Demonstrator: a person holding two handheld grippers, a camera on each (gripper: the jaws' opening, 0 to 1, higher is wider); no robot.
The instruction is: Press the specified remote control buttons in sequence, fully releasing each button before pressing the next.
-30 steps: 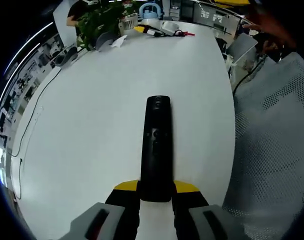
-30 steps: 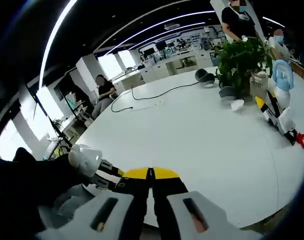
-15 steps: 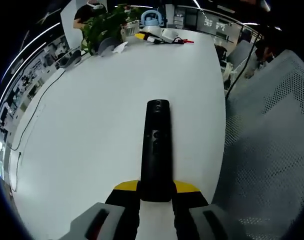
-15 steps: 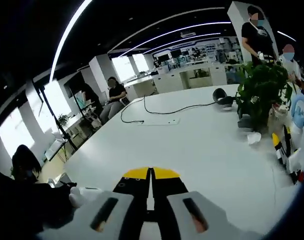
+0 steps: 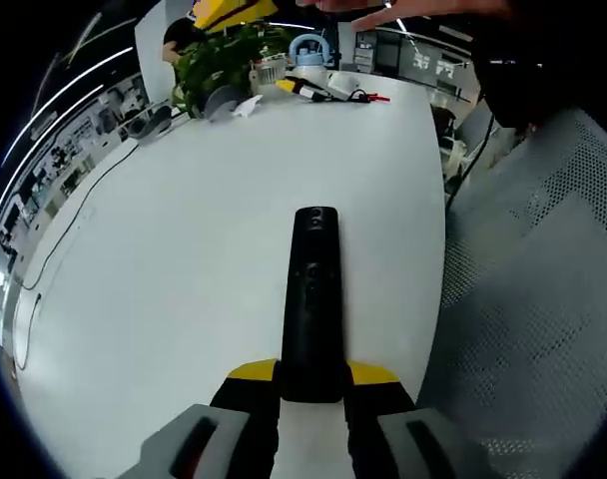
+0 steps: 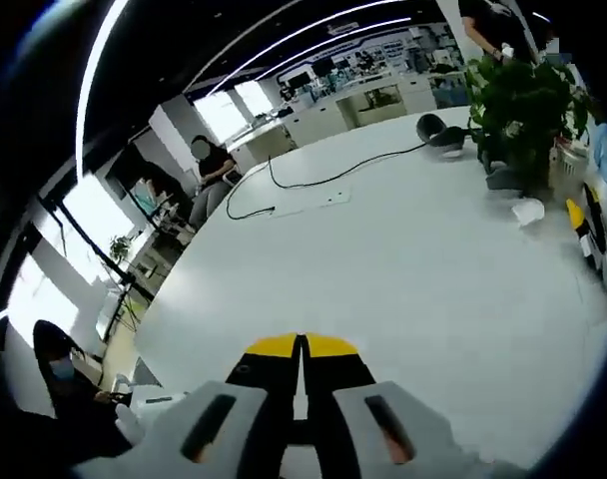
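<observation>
Left gripper [image 5: 311,384] is clamped on the near end of the black remote [image 5: 312,299], which juts forward over the white table [image 5: 184,249]. Right gripper [image 6: 302,371] has jaws closed on nothing, above the table. Remote looks light, rigid and smooth; the rear-end hold leaves its buttons exposed. Potted plant [image 5: 224,55], cable [image 6: 328,178] and tools sit well apart, obstructing nothing.

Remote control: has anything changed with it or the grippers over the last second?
No grasp change. The left gripper stays shut on the black remote control, held out over the white table. The right gripper stays shut and empty; its view swung across the table, toward the potted plant.
</observation>
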